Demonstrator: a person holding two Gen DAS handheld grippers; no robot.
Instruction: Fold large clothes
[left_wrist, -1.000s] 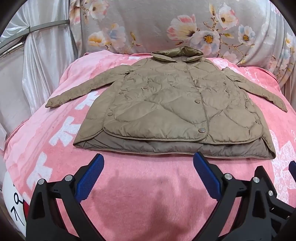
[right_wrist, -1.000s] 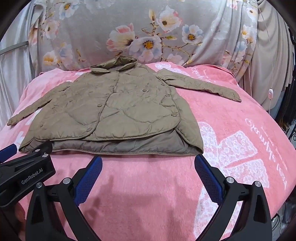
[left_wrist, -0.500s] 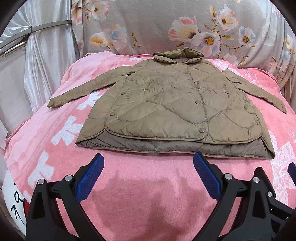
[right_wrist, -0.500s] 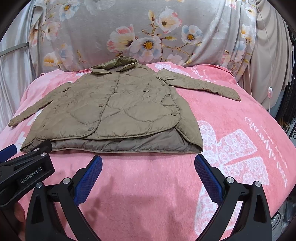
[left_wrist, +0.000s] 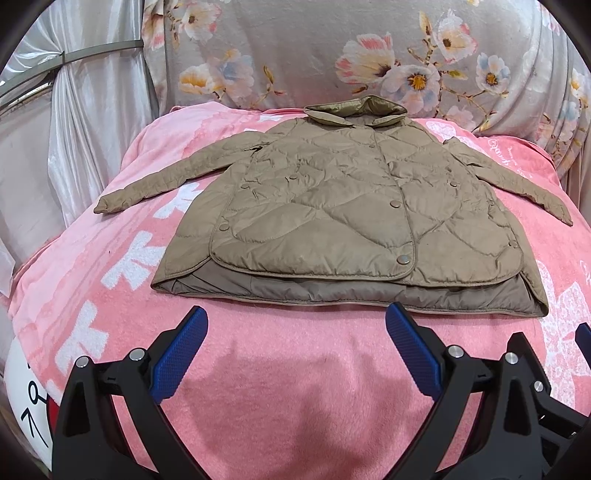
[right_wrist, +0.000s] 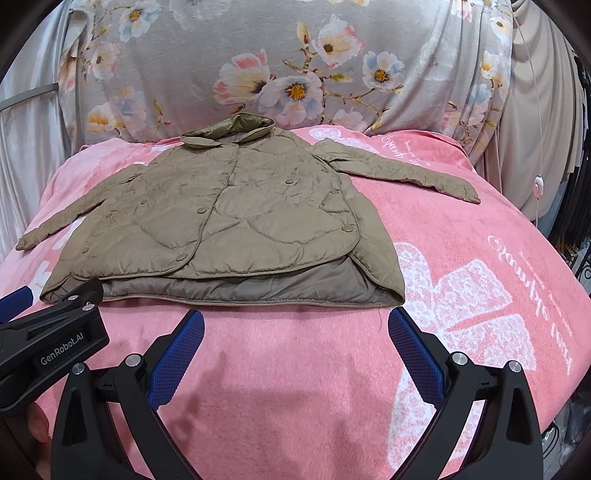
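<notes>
A tan quilted jacket (left_wrist: 343, 206) lies flat and face up in the middle of a pink blanket (left_wrist: 280, 373), buttoned down the front with round snaps. Its collar (left_wrist: 356, 110) points away from the cameras and touches a grey floral cloth (left_wrist: 332, 51) that hangs behind the jacket. Both sleeves are spread outward: the left sleeve (left_wrist: 177, 173) angles out and toward the near side to end beyond the jacket's left flank, the right sleeve (right_wrist: 402, 171) does the same past the right flank. The front panels stop short of the near hem (left_wrist: 332, 291), so a strip of smooth lining shows along it.

The left gripper (left_wrist: 295, 343) hovers over bare blanket just on the near side of the hem, its blue-padded fingers (left_wrist: 181, 350) spread wide with nothing between them. The right gripper (right_wrist: 295, 343) hangs likewise just short of the hem, toward the jacket's right corner, jaws wide apart and empty. In the right wrist view, the left gripper's black body, marked GenRobot.AI, sits beside the jacket's near left corner.

Silvery curtains (left_wrist: 85, 122) hang left of the jacket, beyond the blanket's edge.
</notes>
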